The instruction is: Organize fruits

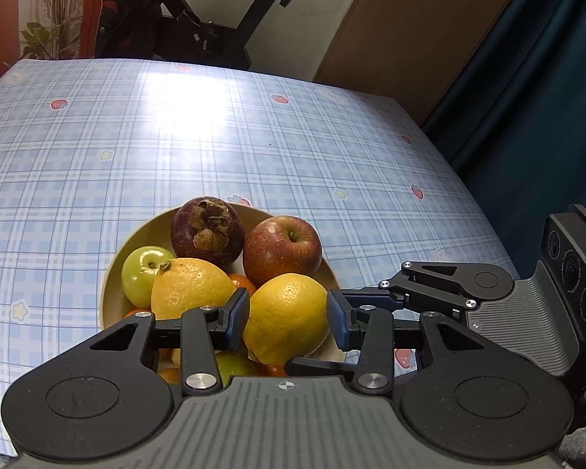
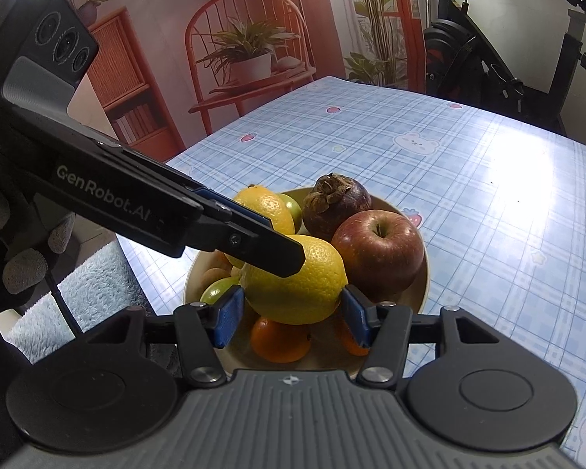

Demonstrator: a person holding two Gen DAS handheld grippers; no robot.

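Observation:
A cream bowl [image 1: 111, 285] [image 2: 420, 297] on the checked tablecloth holds a dark mangosteen [image 1: 207, 230] [image 2: 338, 199], a red apple [image 1: 281, 250] [image 2: 379, 250], a green fruit [image 1: 142, 269], two yellow citrus fruits and small oranges [image 2: 279, 338]. My left gripper [image 1: 288, 318] has its blue pads [image 1: 236, 318] against both sides of the nearer yellow citrus [image 1: 287, 318] on top of the pile. My right gripper [image 2: 291, 314] is open, its fingers on either side of the same citrus [image 2: 297, 291]. The left gripper's body [image 2: 136, 203] crosses the right wrist view.
The blue checked table [image 1: 254, 148] stretches beyond the bowl. An exercise bike [image 1: 199, 19] stands behind it, a dark curtain [image 1: 527, 97] at the right. A red chair with a potted plant [image 2: 250, 58] and a fluffy blue rug [image 2: 90, 297] lie to the left in the right wrist view.

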